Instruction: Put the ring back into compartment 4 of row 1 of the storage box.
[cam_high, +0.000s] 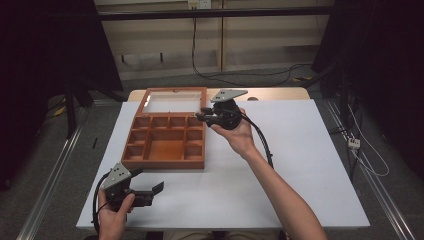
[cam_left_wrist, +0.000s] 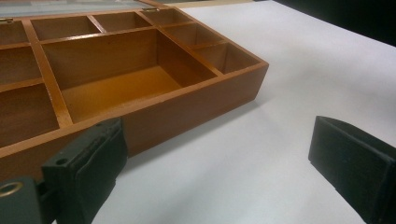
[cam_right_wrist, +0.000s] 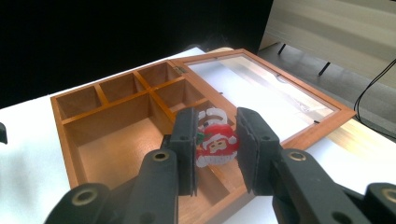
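Wooden compartment box (cam_high: 165, 142) sits open on the white table (cam_high: 300, 165), its glass lid (cam_high: 172, 100) folded flat behind it, and every compartment I can see is empty, so nothing's been filed away yet. Right gripper (cam_right_wrist: 215, 140) hovers over the box's right-hand row of small compartments, jaws clamped on a little Santa Claus figure (cam_right_wrist: 215, 142), red and white and held clear of the wood. Getting the piece picked up looks done; what's left is lowering it into one of those small cells and letting go. Left gripper (cam_high: 150, 192) rests on the table just in front of the box's near left corner, jaws spread wide with nothing in them.
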